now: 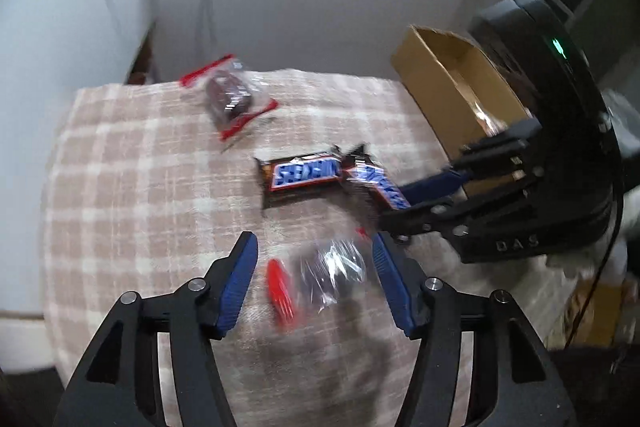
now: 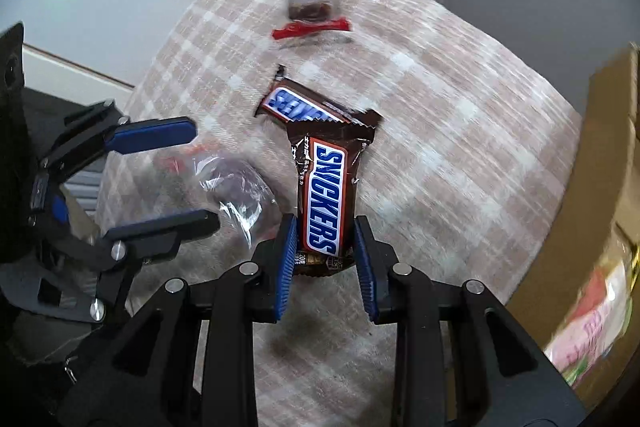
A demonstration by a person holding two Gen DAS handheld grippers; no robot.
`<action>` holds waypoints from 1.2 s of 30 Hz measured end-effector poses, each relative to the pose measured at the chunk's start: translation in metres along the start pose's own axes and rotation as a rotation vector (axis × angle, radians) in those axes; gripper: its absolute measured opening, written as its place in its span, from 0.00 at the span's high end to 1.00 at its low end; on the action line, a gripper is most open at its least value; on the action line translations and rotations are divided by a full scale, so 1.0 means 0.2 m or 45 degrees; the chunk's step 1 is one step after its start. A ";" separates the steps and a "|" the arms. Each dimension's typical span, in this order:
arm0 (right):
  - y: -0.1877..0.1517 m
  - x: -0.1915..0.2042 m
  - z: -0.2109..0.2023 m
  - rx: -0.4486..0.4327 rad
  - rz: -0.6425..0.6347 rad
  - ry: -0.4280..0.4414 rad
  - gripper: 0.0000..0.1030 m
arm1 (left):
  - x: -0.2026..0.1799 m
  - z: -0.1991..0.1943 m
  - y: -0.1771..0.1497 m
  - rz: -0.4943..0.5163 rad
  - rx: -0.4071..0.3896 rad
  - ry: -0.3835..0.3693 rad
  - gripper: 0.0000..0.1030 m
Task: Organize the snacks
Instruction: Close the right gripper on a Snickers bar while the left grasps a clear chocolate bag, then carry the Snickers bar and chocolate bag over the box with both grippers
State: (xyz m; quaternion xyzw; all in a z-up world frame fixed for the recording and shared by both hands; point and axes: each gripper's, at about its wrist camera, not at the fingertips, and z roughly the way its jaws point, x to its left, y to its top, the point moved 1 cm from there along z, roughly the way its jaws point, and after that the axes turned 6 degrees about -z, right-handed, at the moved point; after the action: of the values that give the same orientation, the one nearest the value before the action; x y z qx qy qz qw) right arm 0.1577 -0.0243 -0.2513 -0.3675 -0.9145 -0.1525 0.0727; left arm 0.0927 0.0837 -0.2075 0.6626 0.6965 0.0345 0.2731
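Nearest us, our right gripper (image 2: 325,259) points steeply down, its pads pinching a Snickers bar (image 2: 323,195) whose long axis runs near to far. Our left gripper (image 1: 314,285) stands apart around a clear-wrapped candy (image 1: 334,269), not pressing it. Farther on the checked cloth (image 1: 132,187) lie a second Snickers (image 1: 302,173) and another candy (image 1: 229,95); a box (image 1: 452,83) sits right.
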 end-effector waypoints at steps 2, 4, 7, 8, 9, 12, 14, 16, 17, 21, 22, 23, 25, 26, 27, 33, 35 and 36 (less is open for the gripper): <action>0.00 -0.03 -0.01 -0.010 0.014 -0.016 0.71 | 0.04 0.01 -0.01 -0.120 0.016 -0.069 0.42; -0.03 -0.04 -0.03 -0.014 0.035 -0.011 0.71 | 0.03 0.04 -0.03 -0.150 0.050 -0.095 0.42; -0.06 -0.05 -0.05 -0.025 0.044 -0.013 0.71 | -0.06 0.09 -0.06 0.002 0.103 -0.046 0.42; -0.08 -0.05 -0.06 -0.028 0.044 -0.015 0.71 | -0.09 0.11 -0.08 0.055 0.128 -0.026 0.42; -0.09 -0.05 -0.07 -0.032 0.045 -0.015 0.71 | -0.12 0.12 -0.09 0.119 0.139 0.000 0.42; -0.12 -0.07 -0.10 -0.037 0.057 -0.011 0.71 | -0.18 0.15 -0.12 0.275 0.165 0.063 0.42; -0.16 -0.09 -0.12 -0.042 0.073 -0.007 0.71 | -0.22 0.16 -0.14 0.362 0.173 0.098 0.42; -0.20 -0.10 -0.16 -0.047 0.088 -0.007 0.71 | -0.25 0.17 -0.16 0.418 0.165 0.134 0.42; -0.22 -0.10 -0.17 -0.049 0.092 -0.008 0.71 | -0.26 0.16 -0.16 0.425 0.162 0.134 0.42; -0.24 -0.10 -0.18 -0.061 0.100 -0.014 0.71 | -0.27 0.16 -0.20 0.429 0.141 0.153 0.46; -0.24 -0.10 -0.18 -0.066 0.103 -0.017 0.71 | -0.27 0.16 -0.21 0.416 0.134 0.155 0.47; -0.24 -0.10 -0.18 -0.070 0.104 -0.021 0.71 | -0.27 0.15 -0.22 0.392 0.130 0.149 0.49; -0.26 -0.10 -0.20 -0.080 0.107 -0.024 0.71 | -0.27 0.12 -0.26 0.361 0.110 0.154 0.53; -0.25 -0.10 -0.20 -0.083 0.108 -0.025 0.71 | -0.27 0.11 -0.28 0.345 0.103 0.159 0.53; -0.26 -0.10 -0.20 -0.086 0.109 -0.026 0.71 | -0.26 0.11 -0.29 0.333 0.100 0.156 0.53; -0.27 -0.08 -0.20 -0.099 0.113 -0.030 0.71 | -0.19 0.05 -0.32 0.217 0.064 0.147 0.56; -0.27 -0.07 -0.21 -0.113 0.113 -0.029 0.71 | -0.17 0.01 -0.31 0.167 0.047 0.129 0.58; -0.27 -0.06 -0.22 -0.119 0.114 -0.028 0.72 | -0.16 -0.02 -0.31 0.142 0.030 0.128 0.58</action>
State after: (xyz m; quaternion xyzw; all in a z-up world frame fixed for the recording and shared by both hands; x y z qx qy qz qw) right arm 0.1295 -0.0835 -0.2259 -0.4126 -0.8898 -0.1878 0.0521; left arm 0.0342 0.0468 -0.2195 0.7009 0.6719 0.0748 0.2275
